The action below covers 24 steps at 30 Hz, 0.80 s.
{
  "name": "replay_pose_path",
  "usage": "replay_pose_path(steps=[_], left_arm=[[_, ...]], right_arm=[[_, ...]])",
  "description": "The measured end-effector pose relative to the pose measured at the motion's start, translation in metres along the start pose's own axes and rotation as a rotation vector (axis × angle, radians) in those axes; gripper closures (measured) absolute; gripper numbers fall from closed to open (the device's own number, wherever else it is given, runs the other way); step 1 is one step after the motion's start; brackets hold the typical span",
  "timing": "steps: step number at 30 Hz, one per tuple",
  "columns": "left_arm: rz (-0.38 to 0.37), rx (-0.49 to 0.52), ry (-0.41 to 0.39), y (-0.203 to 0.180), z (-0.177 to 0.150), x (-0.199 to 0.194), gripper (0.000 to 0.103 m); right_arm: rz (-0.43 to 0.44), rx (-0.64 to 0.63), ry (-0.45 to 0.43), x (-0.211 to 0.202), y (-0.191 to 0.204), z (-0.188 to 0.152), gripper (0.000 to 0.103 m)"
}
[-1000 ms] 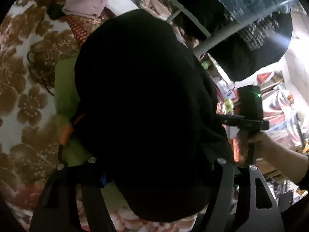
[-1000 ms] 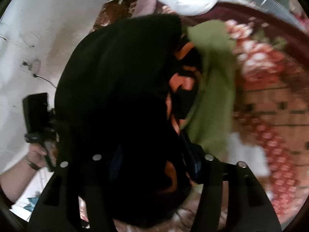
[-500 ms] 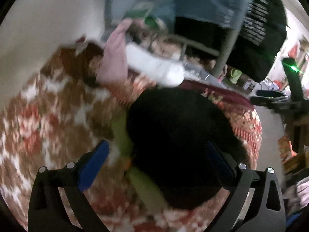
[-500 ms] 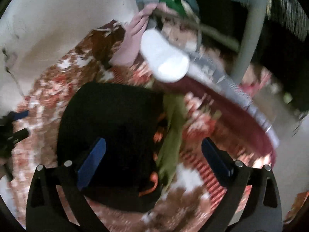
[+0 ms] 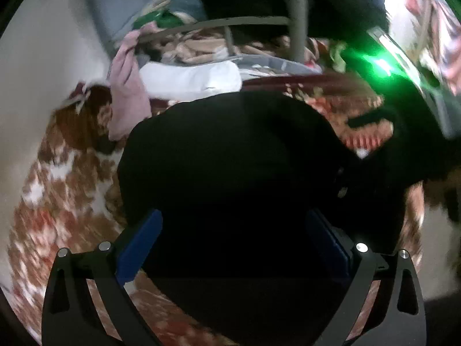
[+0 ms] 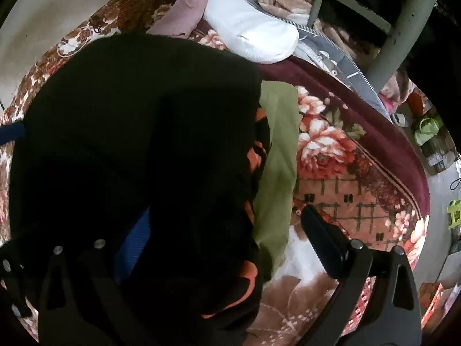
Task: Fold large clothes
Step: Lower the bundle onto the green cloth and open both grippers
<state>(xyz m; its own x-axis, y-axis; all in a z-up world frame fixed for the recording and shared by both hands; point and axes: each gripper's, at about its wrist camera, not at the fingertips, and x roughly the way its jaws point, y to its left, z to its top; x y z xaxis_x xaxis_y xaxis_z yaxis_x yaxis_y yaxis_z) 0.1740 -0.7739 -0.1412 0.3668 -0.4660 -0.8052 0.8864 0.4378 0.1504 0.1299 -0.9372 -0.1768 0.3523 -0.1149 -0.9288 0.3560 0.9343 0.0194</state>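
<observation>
A large black garment (image 5: 230,167) lies folded in a heap on the floral bedspread (image 5: 57,196); it also shows in the right wrist view (image 6: 138,132), with orange trim (image 6: 253,155) at its edge. It lies on a green garment (image 6: 276,167). My left gripper (image 5: 233,242) is open, its blue-padded fingers (image 5: 138,245) spread over the near part of the black garment. My right gripper (image 6: 227,236) is open above the black garment's right edge, one finger (image 6: 322,242) over the bedspread.
A white pillow (image 6: 250,37), a pink cloth (image 6: 190,8) and a pile of clothes (image 5: 201,49) lie at the bed's far side. A grey metal rack post (image 6: 400,31) stands behind. The wall (image 5: 43,57) is at the left. The bed's maroon edge (image 6: 374,132) runs at the right.
Both grippers have let go of the black garment and opened. It now lies on the bed, and both grippers have come down low over it.
</observation>
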Motion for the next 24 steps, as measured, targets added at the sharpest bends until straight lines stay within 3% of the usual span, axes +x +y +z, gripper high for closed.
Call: replay_pose_path(steps=[2,6,10,14,20,24], left_arm=[[0.003,0.005,-0.002,0.006,-0.008,-0.003,0.005],[-0.048,-0.158,0.043,0.033,-0.023,-0.012,0.005],[0.004,-0.248,0.083,0.043,-0.029,-0.040,0.005],[0.055,-0.318,0.054,0.042,-0.021,-0.082,0.005],[0.029,-0.429,-0.016,0.027,-0.012,-0.141,0.005],[0.026,-0.443,-0.033,0.011,-0.013,-0.172,0.005]], right_arm=[[0.000,0.002,-0.005,-0.001,-0.003,-0.004,0.005],[-0.038,-0.045,-0.041,-0.016,-0.005,-0.014,0.005],[-0.064,-0.028,-0.049,-0.040,-0.007,-0.021,0.005],[-0.021,0.057,-0.096,-0.087,-0.009,-0.023,0.005],[0.018,0.063,-0.198,-0.157,0.005,-0.031,0.005],[0.014,0.068,-0.222,-0.191,0.011,-0.044,0.005]])
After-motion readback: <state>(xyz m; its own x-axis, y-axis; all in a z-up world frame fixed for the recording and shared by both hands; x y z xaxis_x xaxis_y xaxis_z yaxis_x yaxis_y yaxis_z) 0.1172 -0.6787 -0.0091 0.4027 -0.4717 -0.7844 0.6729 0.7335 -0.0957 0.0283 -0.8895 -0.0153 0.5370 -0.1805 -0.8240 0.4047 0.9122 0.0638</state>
